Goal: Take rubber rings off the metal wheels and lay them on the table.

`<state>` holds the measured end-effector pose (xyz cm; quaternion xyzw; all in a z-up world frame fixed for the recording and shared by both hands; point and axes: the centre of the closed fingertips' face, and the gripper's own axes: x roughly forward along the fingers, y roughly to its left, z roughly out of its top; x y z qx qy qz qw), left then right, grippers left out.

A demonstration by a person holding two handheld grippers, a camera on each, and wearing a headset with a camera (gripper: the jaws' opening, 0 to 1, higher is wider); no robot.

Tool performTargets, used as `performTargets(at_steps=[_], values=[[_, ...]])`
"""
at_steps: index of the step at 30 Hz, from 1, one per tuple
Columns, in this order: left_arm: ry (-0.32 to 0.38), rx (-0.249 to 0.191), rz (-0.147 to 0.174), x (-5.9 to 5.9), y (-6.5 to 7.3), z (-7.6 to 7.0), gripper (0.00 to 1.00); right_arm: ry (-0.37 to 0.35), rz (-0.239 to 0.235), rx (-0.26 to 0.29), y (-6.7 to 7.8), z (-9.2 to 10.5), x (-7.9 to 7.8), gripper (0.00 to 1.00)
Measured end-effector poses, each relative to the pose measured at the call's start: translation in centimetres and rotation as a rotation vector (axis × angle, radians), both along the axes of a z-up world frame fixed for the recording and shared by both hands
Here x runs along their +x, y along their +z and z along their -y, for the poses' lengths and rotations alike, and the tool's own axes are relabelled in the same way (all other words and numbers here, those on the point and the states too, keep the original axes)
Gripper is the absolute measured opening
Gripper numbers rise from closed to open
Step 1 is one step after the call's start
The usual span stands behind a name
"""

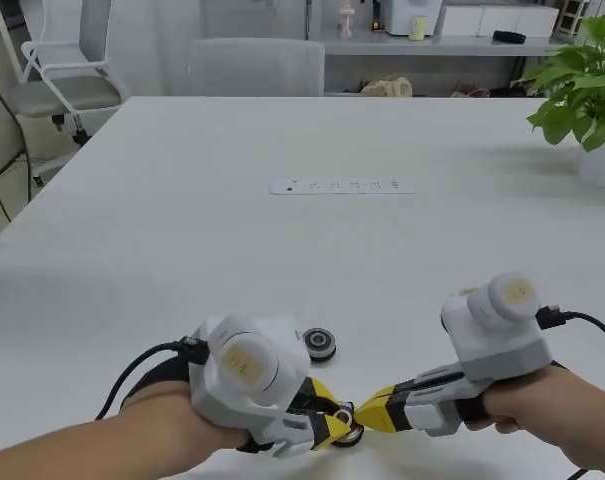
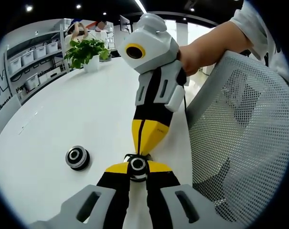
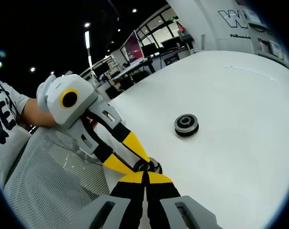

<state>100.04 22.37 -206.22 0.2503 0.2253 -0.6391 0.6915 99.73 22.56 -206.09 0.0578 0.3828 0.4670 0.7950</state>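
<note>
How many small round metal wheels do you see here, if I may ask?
2: a free wheel lies on the white table; the other wheel is gripped by the left tool. None seems hidden.

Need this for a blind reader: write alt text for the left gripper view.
The left hand-held gripper clamps a small metal wheel on a white table; the right hand-held gripper, jaws shut, meets it tip-first. A second wheel lies further left.
</note>
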Motion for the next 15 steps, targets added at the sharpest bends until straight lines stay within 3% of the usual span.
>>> performTargets(at_steps=[10,13,15], values=[[0.001,0.004,0.0,0.0,-0.01,0.0,0.07,0.02,0.021,0.011,0.25,-0.34,-0.1,0.0],[0.003,0.004,0.0,-0.02,-0.01,0.01,0.07,0.039,0.03,0.042,0.82,-0.95,-0.29,0.0],[0.004,0.003,-0.001,-0.02,-0.01,0.01,0.07,0.05,0.047,0.015,0.6,-0.83,-0.2,0.0]])
